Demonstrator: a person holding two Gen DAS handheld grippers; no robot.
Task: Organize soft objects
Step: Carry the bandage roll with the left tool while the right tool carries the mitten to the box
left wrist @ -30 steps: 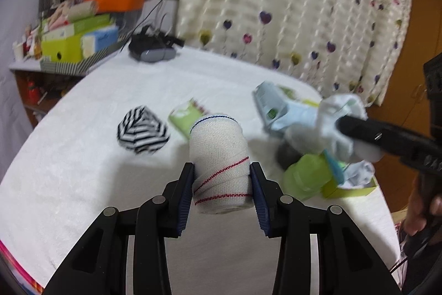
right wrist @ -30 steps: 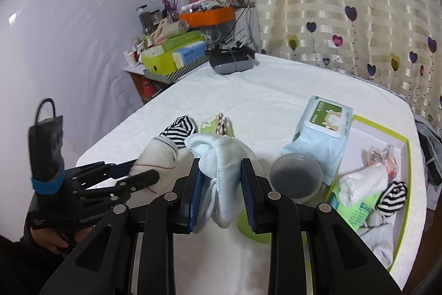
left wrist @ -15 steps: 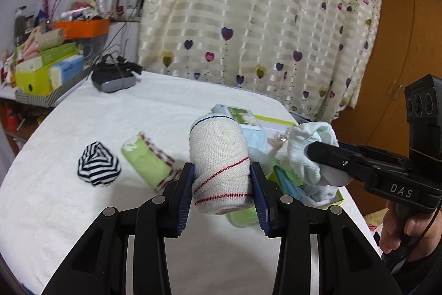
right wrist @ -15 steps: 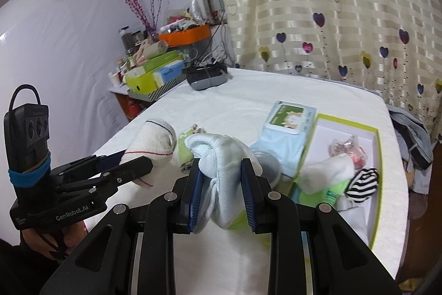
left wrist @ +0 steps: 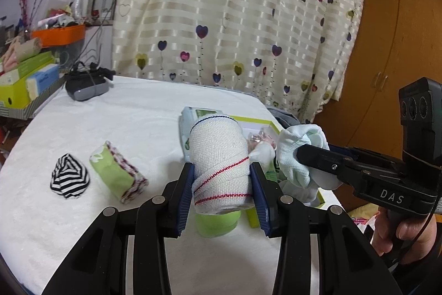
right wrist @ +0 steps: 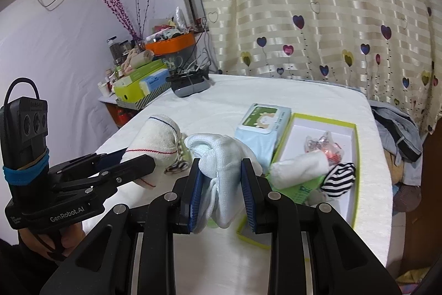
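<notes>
My left gripper (left wrist: pixel 222 179) is shut on a white bandage roll (left wrist: pixel 219 156) with red stitching, held upright above the table. My right gripper (right wrist: pixel 221 184) is shut on a pale blue sock bundle (right wrist: pixel 221 156); the left wrist view shows the same bundle (left wrist: pixel 298 154) to the right of the roll. Ahead on the right lies a green-rimmed white box (right wrist: pixel 315 129) holding a white roll (right wrist: pixel 298 167), a striped sock (right wrist: pixel 339 179) and a pink wrapped item (right wrist: pixel 323 145). On the table to the left lie a black-and-white striped sock (left wrist: pixel 69 179) and a green cloth roll (left wrist: pixel 118 176).
A wipes pack (right wrist: pixel 265 120) leans by the box. A green cup (left wrist: pixel 216 223) stands under the bandage roll. A grey device (left wrist: pixel 85 87) with cables sits at the far table edge. Stacked boxes (left wrist: pixel 25 79) fill a shelf at left. A heart-print curtain (left wrist: pixel 234 18) hangs behind.
Both grippers have carried their loads to the right, toward the green-rimmed box. The striped sock and green roll have slid left in the left wrist view. Grips are unchanged.
</notes>
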